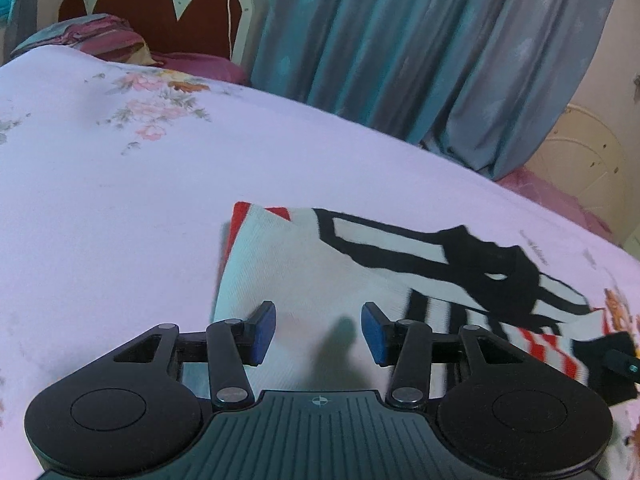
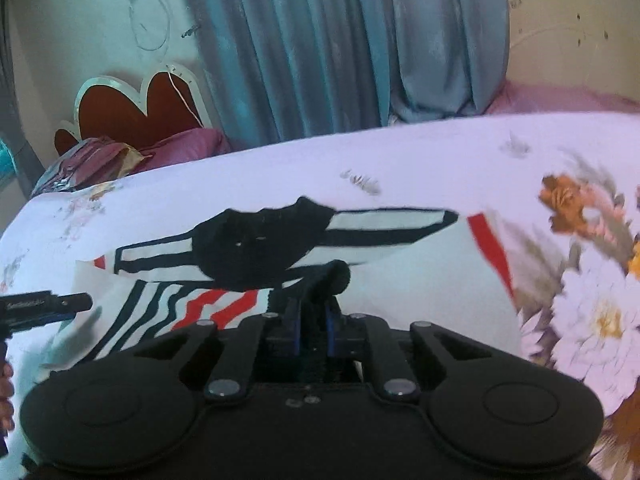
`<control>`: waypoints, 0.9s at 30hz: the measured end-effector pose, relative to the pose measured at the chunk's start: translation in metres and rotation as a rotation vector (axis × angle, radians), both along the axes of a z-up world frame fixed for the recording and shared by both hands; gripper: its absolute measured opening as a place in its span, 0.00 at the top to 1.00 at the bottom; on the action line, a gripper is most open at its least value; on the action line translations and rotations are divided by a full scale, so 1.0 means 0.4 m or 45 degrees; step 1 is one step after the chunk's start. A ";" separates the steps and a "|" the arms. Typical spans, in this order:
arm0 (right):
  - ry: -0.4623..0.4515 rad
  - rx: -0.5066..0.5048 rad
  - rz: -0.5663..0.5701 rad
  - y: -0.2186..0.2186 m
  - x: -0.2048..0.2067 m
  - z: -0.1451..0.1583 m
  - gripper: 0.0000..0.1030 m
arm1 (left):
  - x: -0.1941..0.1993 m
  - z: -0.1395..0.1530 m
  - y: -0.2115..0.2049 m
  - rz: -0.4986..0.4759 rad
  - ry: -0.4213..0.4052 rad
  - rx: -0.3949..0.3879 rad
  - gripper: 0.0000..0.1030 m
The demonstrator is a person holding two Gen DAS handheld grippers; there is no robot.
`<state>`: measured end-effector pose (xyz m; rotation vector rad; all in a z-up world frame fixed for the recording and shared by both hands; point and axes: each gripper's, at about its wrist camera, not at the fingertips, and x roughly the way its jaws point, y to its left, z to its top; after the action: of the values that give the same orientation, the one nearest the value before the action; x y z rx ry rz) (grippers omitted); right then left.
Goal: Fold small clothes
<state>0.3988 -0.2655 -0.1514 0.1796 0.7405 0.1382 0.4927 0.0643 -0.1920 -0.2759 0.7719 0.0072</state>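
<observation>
A small white garment [image 1: 304,264] with black bands and red stripes lies on the bed sheet [image 1: 120,208]. My left gripper [image 1: 318,330] is open and empty, its blue pads just above the garment's near white part. In the right wrist view the garment [image 2: 420,280] lies spread in front. My right gripper [image 2: 313,320] is shut on a black edge of the garment [image 2: 326,276], which bunches up between the pads. The left gripper's body [image 2: 44,304] shows at the left edge of that view.
The bed sheet is white with flower prints [image 2: 592,264]. Pillows [image 1: 100,36] and a red headboard [image 1: 168,16] are at the far end. Blue curtains [image 1: 420,48] hang behind the bed.
</observation>
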 end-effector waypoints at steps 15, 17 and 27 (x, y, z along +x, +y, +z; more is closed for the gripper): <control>0.074 0.082 -0.164 -0.070 0.018 -0.042 0.63 | 0.078 -0.006 0.001 0.015 -0.001 0.072 0.55; 0.051 0.095 -0.169 -0.065 0.011 -0.039 0.61 | 0.084 -0.021 0.002 0.009 0.009 0.080 0.55; 0.183 0.147 -0.076 -0.032 0.039 -0.085 0.93 | 0.078 -0.022 -0.008 -0.031 -0.009 0.139 0.55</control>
<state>0.4146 -0.2781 -0.1853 0.3236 0.8696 0.1117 0.5240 0.0610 -0.2008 -0.1629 0.7653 0.0250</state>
